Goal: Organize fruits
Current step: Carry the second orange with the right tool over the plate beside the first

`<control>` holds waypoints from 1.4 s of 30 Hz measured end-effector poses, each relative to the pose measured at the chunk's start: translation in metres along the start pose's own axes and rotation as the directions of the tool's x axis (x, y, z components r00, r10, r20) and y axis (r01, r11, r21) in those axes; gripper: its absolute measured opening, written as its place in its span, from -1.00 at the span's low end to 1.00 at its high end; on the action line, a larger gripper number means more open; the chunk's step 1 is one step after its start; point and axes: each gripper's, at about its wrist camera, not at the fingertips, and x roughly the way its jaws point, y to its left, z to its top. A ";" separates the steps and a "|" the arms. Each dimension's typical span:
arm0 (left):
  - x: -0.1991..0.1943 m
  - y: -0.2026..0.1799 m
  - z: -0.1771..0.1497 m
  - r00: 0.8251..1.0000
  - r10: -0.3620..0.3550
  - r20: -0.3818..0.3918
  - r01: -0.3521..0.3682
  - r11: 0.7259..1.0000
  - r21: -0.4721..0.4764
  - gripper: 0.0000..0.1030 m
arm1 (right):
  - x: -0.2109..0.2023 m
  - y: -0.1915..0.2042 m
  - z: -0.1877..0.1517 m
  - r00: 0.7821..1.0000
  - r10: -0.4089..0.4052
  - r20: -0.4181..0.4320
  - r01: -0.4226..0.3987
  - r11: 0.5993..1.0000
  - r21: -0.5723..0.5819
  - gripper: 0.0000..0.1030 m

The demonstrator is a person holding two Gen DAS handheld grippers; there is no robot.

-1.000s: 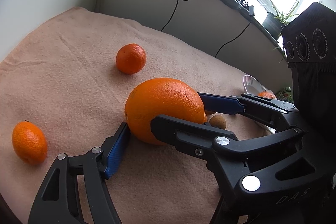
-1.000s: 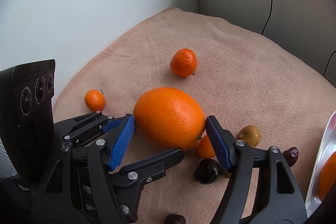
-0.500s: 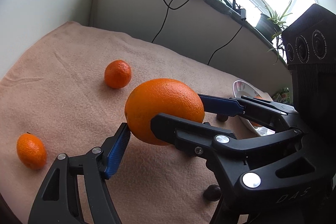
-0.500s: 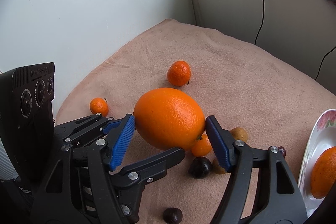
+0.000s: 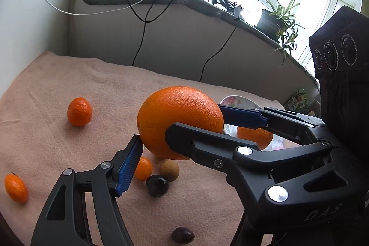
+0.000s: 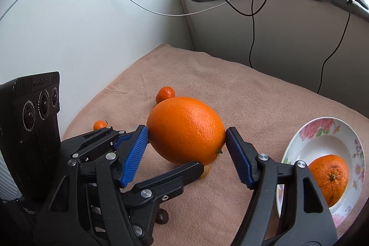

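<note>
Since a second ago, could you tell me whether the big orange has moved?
Yes. The big orange, gripped by both claws, has risen off the blanket toward the plate; the small mandarin behind it now sits lower against it.

Large orange (image 5: 180,117): round, pebbled bright skin, stem end low on one side; lifted clear of the blanket (image 5: 57,84), pressed between blue finger pads (image 6: 133,156).

Mandarin (image 5: 79,111): small, resting on the blanket toward its far left corner.

Second mandarin (image 5: 16,187): oval, lying at the blanket's left edge.

Cluster under the orange: small orange fruit (image 5: 143,168), tan round fruit (image 5: 169,170), dark fruit (image 5: 156,185), close together. Another dark fruit (image 5: 182,235) lies nearer.

Floral plate (image 6: 322,130): at the right edge, holding one mandarin (image 6: 329,179), stem up.
</note>
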 end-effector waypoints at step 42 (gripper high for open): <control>0.127 -0.159 0.038 0.975 -0.163 -0.153 0.194 0.958 0.213 0.34 | -0.091 -0.194 -0.034 0.980 -0.178 0.083 0.146 0.943 0.299 0.41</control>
